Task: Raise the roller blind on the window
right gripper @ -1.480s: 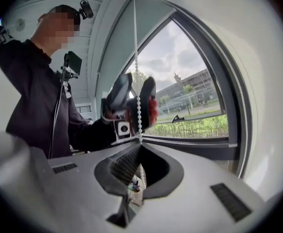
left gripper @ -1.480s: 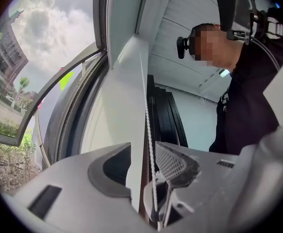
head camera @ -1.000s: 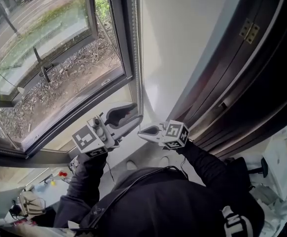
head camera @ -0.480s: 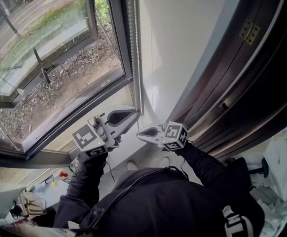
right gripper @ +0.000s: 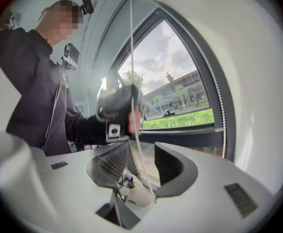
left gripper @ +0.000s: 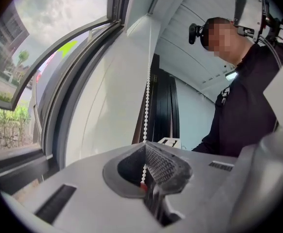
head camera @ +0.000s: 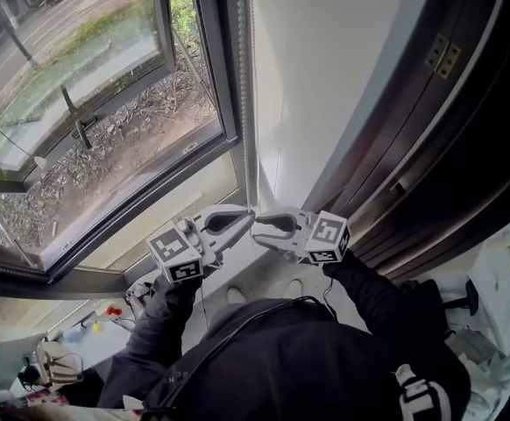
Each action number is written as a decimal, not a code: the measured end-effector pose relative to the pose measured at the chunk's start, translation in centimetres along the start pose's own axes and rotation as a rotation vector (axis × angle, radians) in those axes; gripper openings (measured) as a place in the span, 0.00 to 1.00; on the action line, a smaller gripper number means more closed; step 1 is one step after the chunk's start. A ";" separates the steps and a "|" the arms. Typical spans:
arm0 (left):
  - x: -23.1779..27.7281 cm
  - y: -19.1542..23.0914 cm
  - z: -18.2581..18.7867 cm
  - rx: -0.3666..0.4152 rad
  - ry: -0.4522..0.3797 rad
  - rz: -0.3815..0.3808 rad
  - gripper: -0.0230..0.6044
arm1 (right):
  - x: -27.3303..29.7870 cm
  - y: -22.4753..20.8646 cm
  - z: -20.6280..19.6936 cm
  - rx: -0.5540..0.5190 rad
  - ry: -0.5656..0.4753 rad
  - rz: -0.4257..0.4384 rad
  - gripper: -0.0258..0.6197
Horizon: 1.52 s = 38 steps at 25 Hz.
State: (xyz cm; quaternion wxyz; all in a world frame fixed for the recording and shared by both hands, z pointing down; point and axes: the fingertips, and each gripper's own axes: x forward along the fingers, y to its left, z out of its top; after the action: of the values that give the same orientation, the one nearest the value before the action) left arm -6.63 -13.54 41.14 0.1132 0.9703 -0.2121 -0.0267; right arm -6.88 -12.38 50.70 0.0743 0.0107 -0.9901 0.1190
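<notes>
The blind's white bead chain (head camera: 245, 103) hangs down along the dark window frame, between the glass and the white wall. My left gripper (head camera: 247, 214) is shut on this chain; in the left gripper view the bead chain (left gripper: 147, 106) runs down into the closed jaws of the left gripper (left gripper: 145, 150). Just right of it my right gripper (head camera: 262, 229) has its jaws opening. The chain (right gripper: 132, 57) passes loosely between the right gripper's (right gripper: 141, 152) spread pads without being pressed. The left gripper (right gripper: 119, 103) shows ahead in that view, clamped on the chain.
The window pane (head camera: 106, 103) looks onto ground and a street outside. A pale sill (head camera: 180, 204) lies below it. A white wall (head camera: 325, 77) stands right of the chain, then a dark wooden door (head camera: 430, 139) with a hinge. The person's dark sleeves fill the bottom.
The left gripper's jaws closed on the chain and it shifted right and slightly down. The right gripper's jaws, shut on the chain before, have come apart.
</notes>
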 end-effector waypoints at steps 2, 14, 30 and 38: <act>0.1 0.4 -2.8 -0.026 0.025 0.009 0.05 | -1.3 -0.4 3.6 -0.001 -0.067 0.001 0.31; -0.6 1.6 -20.8 -0.188 0.305 0.057 0.05 | -2.0 2.9 15.8 -0.149 -0.134 0.058 0.35; -1.5 0.0 -21.3 -0.301 0.175 0.083 0.05 | -1.3 2.0 16.3 -0.102 -0.185 0.022 0.07; -6.3 2.0 -22.5 -0.323 0.116 0.265 0.15 | -2.2 1.1 15.0 -0.111 -0.188 -0.023 0.06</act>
State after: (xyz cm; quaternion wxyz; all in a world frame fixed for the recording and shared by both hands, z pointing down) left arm -10.91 -7.99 63.49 0.2815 0.9032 -0.3237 0.0106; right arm -6.88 -14.88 35.72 -0.0171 0.0291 -0.9975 0.0613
